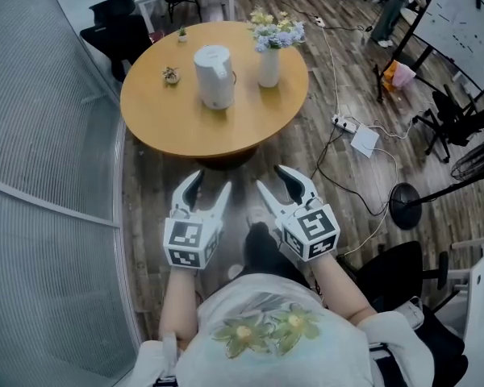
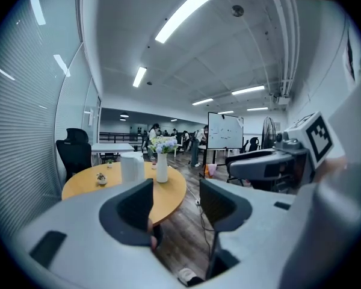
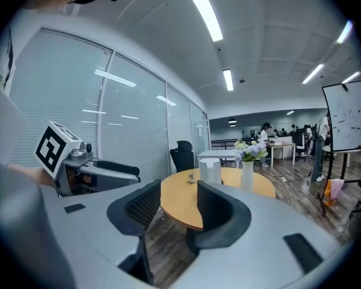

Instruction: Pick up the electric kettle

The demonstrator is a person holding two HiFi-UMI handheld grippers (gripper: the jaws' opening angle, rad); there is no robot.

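Note:
The white electric kettle (image 1: 214, 76) stands upright on the round wooden table (image 1: 226, 131), well ahead of both grippers. My left gripper (image 1: 210, 182) and right gripper (image 1: 271, 178) hover side by side over the floor short of the table's near edge, both open with nothing between their fingers. In the left gripper view the kettle (image 2: 132, 168) shows far off above the left jaw of that gripper (image 2: 175, 192). The right gripper view has the kettle (image 3: 210, 171) beyond its own open gripper (image 3: 179, 200).
A white vase of flowers (image 1: 269, 63) stands right of the kettle and a small potted plant (image 1: 171, 75) left of it. A glass wall with blinds (image 1: 40, 135) runs along the left. Cables and a power strip (image 1: 347, 123) lie on the floor at right, near a fan stand (image 1: 403, 204).

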